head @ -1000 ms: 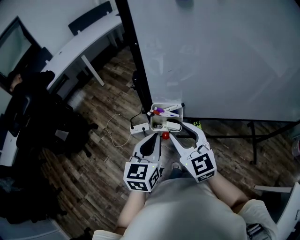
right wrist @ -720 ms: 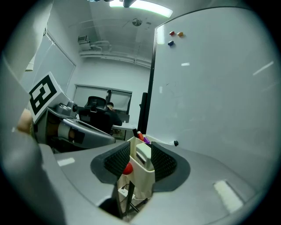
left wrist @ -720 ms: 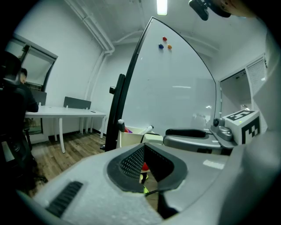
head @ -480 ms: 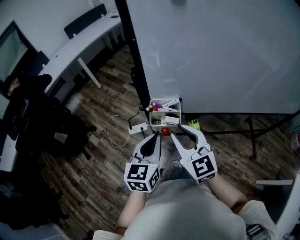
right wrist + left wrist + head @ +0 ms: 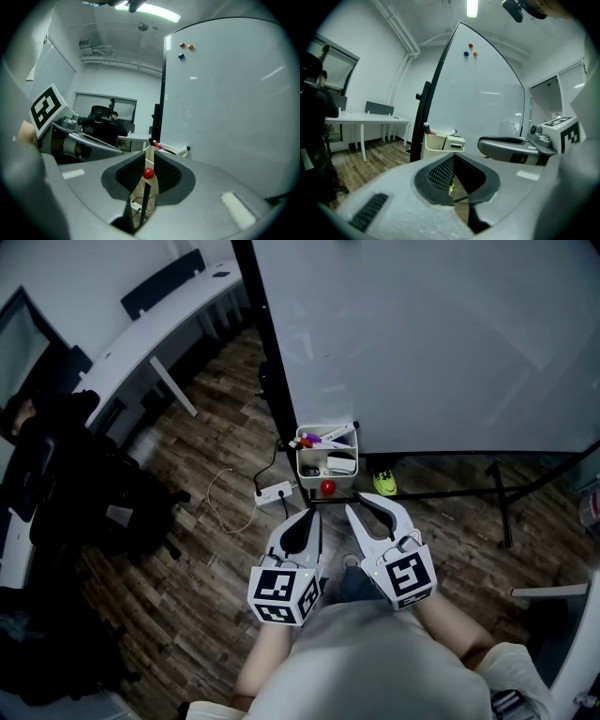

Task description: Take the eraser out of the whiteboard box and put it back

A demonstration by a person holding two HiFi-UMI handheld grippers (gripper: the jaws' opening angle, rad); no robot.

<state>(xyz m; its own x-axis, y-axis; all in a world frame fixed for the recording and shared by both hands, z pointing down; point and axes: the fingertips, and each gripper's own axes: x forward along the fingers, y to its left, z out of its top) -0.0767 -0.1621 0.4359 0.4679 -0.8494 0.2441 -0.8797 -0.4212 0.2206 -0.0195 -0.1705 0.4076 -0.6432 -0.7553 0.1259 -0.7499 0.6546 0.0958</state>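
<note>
Head view, left gripper (image 5: 312, 514): held low before the person's body; jaws clenched, tips together, nothing between them.
Right gripper (image 5: 360, 502): just beside the left one; its jaws have just been closing and a narrow gap is left. The pads press on nothing, so it is empty.
Floor (image 5: 216, 559): dark wood planks under both grippers.
Red ball (image 5: 327, 487): just below the front of the box (image 5: 309, 468). In the right gripper view it shows through the gap between the jaws, well apart from them.
Box: cream, at the lower left corner of the whiteboard (image 5: 431, 352), ahead of both grippers and touched by neither.
Eraser (image 5: 340, 465): inside the box, on its right side; in the left gripper view it is a white block at the box's right end.
Markers (image 5: 314, 439): in the back part of the box, their ends sticking out.
Power strip (image 5: 275, 492): on the floor left of the box, with a thin cable.
Whiteboard: upright, black frame, three small magnets (image 5: 470, 45) near its top.
Desk (image 5: 159, 343): white, far to the left.
</note>
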